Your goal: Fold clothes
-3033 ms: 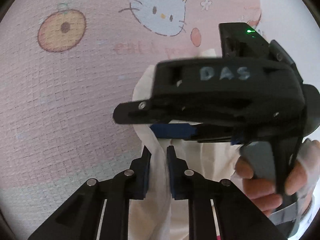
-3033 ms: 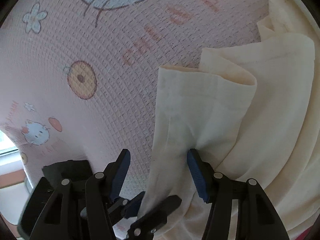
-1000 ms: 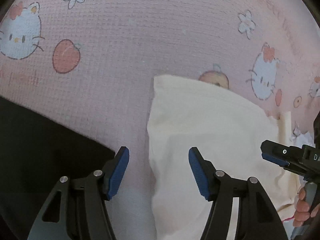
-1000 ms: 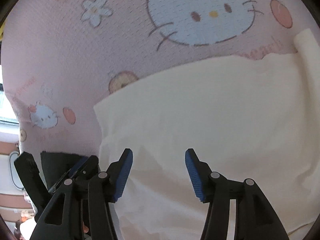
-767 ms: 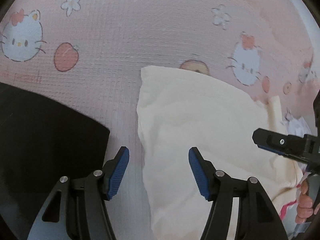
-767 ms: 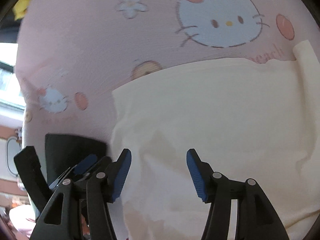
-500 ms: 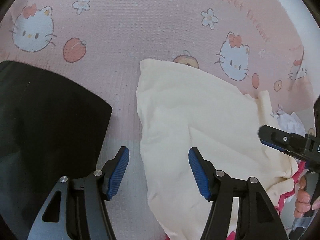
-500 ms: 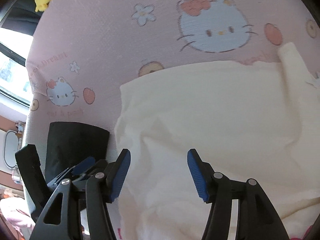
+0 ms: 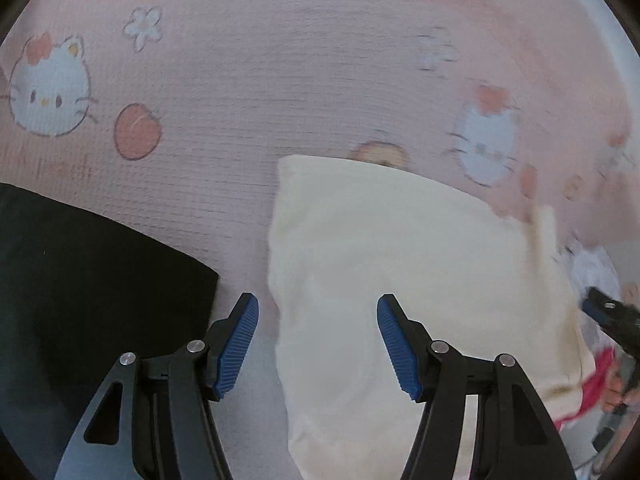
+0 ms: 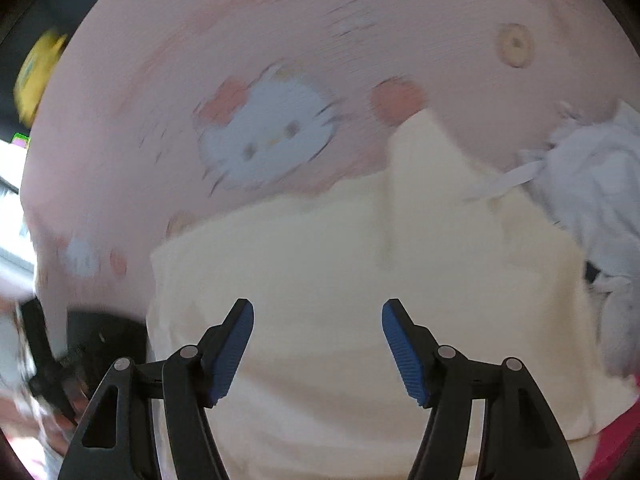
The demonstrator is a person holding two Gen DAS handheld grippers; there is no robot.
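Note:
A folded cream garment (image 9: 392,264) lies flat on the pink Hello Kitty sheet (image 9: 248,60). My left gripper (image 9: 318,344) is open and empty, hovering over the garment's left edge. My right gripper (image 10: 318,346) is open and empty above the same cream garment (image 10: 360,264), whose narrow strip sticks up at its far edge. The right gripper's tip shows at the right edge of the left wrist view (image 9: 612,316). The left gripper shows blurred at the lower left of the right wrist view (image 10: 48,368).
A folded black garment (image 9: 80,280) lies left of the cream one, also in the right wrist view (image 10: 104,336). A crumpled white garment (image 10: 592,184) lies at the right. Pink-red fabric (image 9: 592,384) peeks from under the cream garment. A yellow toy (image 10: 36,72) sits far left.
Both grippers let go of the cream garment, which now lies folded flat. Both stay open; the views have shifted, the right wrist view swinging right to show the white garment.

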